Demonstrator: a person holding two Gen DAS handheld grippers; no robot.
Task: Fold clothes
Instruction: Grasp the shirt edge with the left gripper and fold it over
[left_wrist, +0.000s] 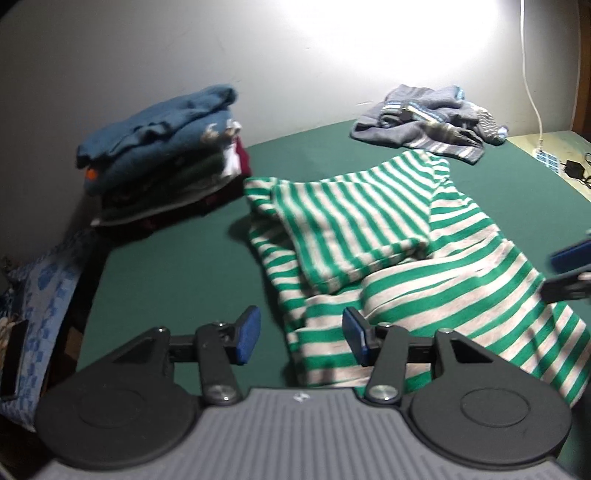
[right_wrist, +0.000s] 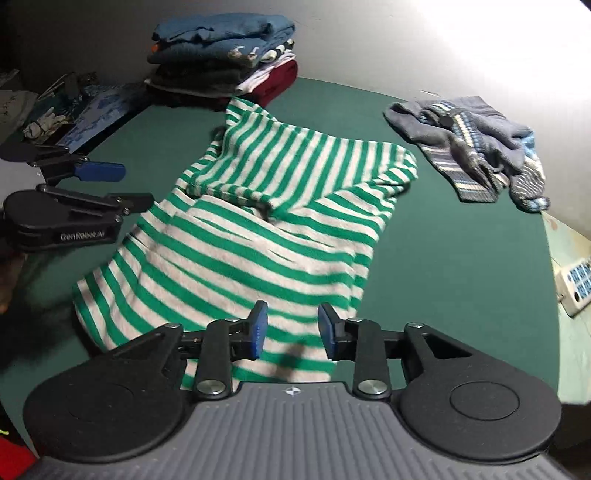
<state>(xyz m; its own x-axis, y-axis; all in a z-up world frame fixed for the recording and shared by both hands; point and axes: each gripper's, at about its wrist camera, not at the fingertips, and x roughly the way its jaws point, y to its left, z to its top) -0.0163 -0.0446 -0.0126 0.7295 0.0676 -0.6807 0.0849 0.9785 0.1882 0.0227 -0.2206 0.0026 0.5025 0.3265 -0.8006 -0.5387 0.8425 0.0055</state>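
Green-striped shirt (right_wrist: 258, 221) partly folded on green table (right_wrist: 461, 258) | left hand-held gripper (left_wrist: 301, 338) agape, empty | right hand-held gripper (right_wrist: 290, 328) parted, empty

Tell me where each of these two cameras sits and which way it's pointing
Left wrist view: rides on the left gripper, looking down and forward across the green table at the striped shirt; its own open fingers show, plus the right gripper's tip at the right edge.
Right wrist view: rides on the right gripper, looking down over the shirt's hem toward the wall; its own open fingers show, with the left gripper at the left edge.
Shared: the shirt, the folded stack and the grey crumpled garment.
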